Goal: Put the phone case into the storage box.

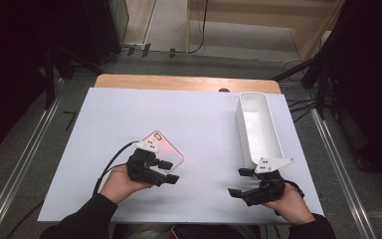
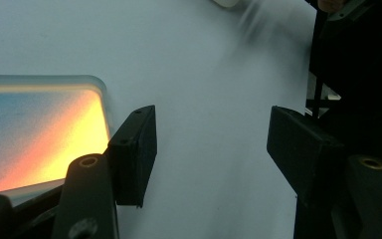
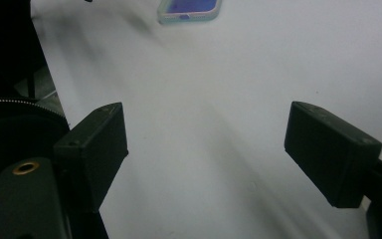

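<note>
Where grippers hover: one phone (image 1: 162, 146), one tray (image 1: 258, 130).

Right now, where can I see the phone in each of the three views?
High view: the phone lies left of centre, partly under the left claw.
Left gripper view: the phone is at the left edge, beside one jaw.
Right gripper view: the phone is at the top edge.
Shared landmark: the white table sheet.
</note>
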Action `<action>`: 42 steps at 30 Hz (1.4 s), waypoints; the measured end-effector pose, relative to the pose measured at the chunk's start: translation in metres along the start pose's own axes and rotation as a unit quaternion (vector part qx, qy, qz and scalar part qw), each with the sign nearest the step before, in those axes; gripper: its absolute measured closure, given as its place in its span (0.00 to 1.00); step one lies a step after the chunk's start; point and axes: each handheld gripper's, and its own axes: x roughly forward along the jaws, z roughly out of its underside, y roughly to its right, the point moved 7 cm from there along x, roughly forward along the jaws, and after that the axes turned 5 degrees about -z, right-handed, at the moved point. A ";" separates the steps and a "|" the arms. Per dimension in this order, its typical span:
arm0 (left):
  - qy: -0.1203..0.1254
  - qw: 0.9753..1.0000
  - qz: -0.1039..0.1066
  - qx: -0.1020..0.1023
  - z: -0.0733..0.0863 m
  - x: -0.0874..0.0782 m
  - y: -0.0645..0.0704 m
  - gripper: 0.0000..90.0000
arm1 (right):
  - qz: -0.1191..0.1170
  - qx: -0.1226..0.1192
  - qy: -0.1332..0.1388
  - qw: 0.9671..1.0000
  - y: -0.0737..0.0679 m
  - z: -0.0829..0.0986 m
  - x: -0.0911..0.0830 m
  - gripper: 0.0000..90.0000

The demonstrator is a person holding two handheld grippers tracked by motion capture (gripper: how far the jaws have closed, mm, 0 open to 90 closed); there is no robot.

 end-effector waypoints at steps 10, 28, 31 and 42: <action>0.011 1.000 -0.008 0.000 0.007 -0.014 0.001 0.36 | 0.000 -0.001 -0.001 1.000 0.000 0.000 0.000 0.18; 0.018 0.998 -0.064 -0.002 0.029 -0.046 -0.006 0.35 | 0.000 -0.002 -0.002 1.000 0.000 0.000 0.001 0.18; 0.022 0.998 -0.066 -0.010 0.033 -0.051 -0.008 0.35 | 0.000 -0.002 -0.002 1.000 0.000 0.000 0.001 0.18; 0.037 0.996 -0.079 -0.034 0.046 -0.072 -0.019 0.31 | 0.001 -0.001 -0.003 1.000 0.000 0.000 0.001 0.18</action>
